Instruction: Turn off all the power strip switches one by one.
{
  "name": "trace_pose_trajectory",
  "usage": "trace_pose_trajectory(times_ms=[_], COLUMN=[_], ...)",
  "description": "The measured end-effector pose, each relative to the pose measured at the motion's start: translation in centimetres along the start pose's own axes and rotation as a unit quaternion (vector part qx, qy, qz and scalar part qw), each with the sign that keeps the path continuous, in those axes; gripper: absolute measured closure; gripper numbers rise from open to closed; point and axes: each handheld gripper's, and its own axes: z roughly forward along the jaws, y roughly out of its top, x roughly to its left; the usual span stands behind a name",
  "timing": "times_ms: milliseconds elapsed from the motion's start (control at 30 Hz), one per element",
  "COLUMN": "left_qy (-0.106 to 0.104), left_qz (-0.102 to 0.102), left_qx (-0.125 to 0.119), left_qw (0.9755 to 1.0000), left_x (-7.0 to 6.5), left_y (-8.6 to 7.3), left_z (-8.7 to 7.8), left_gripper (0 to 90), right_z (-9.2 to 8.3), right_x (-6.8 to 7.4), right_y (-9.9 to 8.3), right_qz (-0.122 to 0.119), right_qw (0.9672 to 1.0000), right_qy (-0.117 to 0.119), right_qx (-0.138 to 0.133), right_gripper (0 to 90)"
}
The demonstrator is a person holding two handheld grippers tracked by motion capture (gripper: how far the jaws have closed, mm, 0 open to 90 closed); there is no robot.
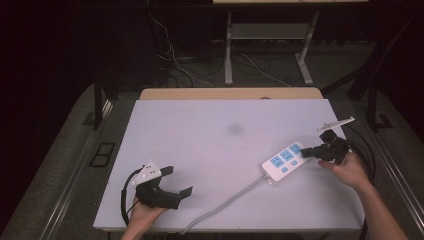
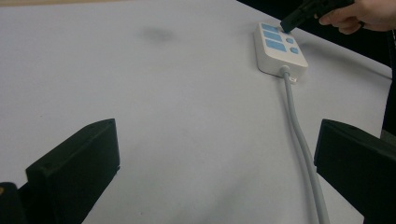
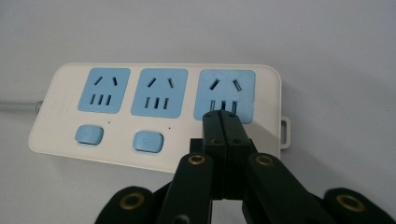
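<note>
Clenched right tongs (image 3: 220,122) press their tips on the power strip (image 3: 154,114), over its end socket, at the right side of the white desk (image 1: 210,150). Its grey cable (image 1: 225,202) trails toward the near edge. Left tongs (image 1: 176,181) rest released, well apart.

I'm working in what looks like a lab or recording studio: black curtains all round, loose cables (image 1: 175,60) on the grey floor and a metal stand (image 1: 270,35), all well beyond my grippers, and a plain white table (image 1: 200,135) under them.
</note>
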Motion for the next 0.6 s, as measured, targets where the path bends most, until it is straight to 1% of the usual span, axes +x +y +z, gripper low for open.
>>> trace_pose_trajectory(times_ms=[600], left_qy=[0.002], left_qz=[-0.001], left_qx=[0.002], left_qw=[1.0000], left_x=[0.04], left_y=[-0.03], left_z=[0.02], left_gripper=[0.0], right_z=[0.07], right_x=[0.25], right_y=[0.12], right_qz=[-0.008], right_qw=[0.9999], right_qy=[-0.008], right_qx=[0.006], right_gripper=[90.0])
